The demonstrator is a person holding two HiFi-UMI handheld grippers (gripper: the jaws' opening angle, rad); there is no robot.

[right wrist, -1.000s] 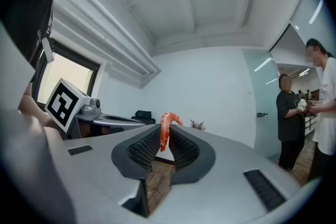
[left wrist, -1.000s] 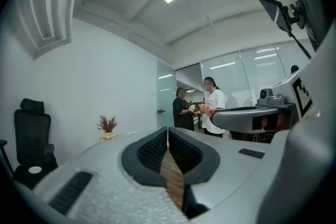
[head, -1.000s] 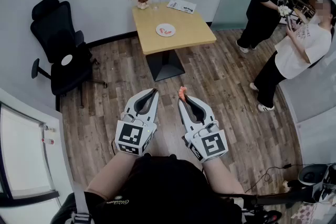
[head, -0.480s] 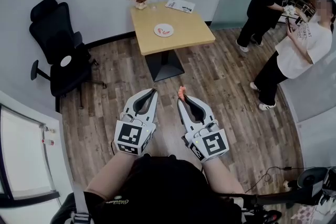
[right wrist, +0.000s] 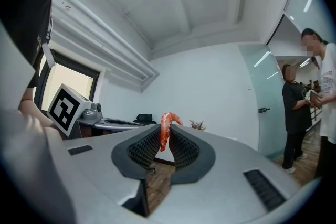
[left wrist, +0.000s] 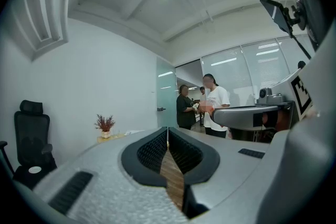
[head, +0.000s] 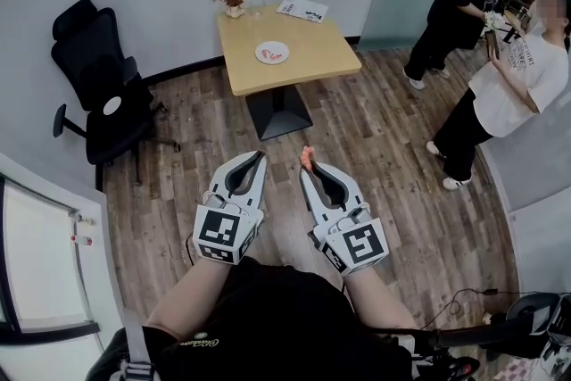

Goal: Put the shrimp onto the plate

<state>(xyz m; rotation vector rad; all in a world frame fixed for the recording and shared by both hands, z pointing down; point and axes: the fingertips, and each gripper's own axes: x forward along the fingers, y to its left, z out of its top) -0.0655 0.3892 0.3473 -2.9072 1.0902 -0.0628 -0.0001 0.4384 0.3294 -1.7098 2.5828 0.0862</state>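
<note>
Orange shrimp (right wrist: 165, 134) stands pinched, long axis upright, at the tips of right tongs (head: 308, 165); left tongs (head: 260, 156) closed on nothing. White plate (head: 272, 53) lies straight ahead on wooden tabletop (head: 312, 58), well apart from both.

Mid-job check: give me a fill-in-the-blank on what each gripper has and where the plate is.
The right gripper is shut on a ____.
The left gripper, jaws together, holds ____.
The white plate sits on the wooden ____.
Missing words: shrimp; nothing; table.
</note>
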